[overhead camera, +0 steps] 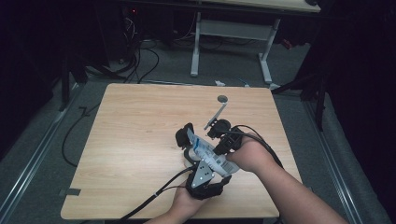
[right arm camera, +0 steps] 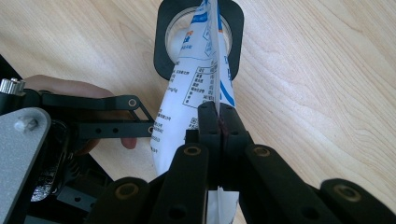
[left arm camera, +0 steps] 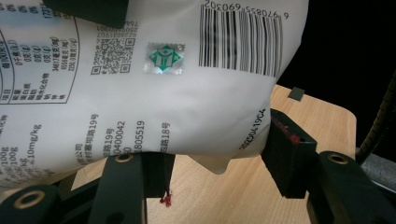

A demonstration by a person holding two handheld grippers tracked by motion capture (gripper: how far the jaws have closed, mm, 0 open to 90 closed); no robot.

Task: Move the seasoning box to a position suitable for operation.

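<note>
Pouch [right arm camera: 194, 88], white printed, tilted over the black-rimmed cup [right arm camera: 161, 51]: my right gripper [right arm camera: 218, 122] pinches its seam, left gripper [left arm camera: 212, 161] clamps its body. Risk: uneven pull tears seam, spilling contents beside cup.

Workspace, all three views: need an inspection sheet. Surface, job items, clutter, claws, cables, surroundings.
Surface: light wooden table, bare around the work.
Job's things: white printed pouch, held above a black-rimmed container; its lower end sits at the opening.
Clutter: long-handled metal scoop on the far side.
Grippers: right claw shut on the pouch's edge seam; left claw straddles the pouch body, contact unclear.
Cables: left claw's black cable trails off the near edge.
Surroundings: dark room, white desk frame, floor cables behind.
</note>
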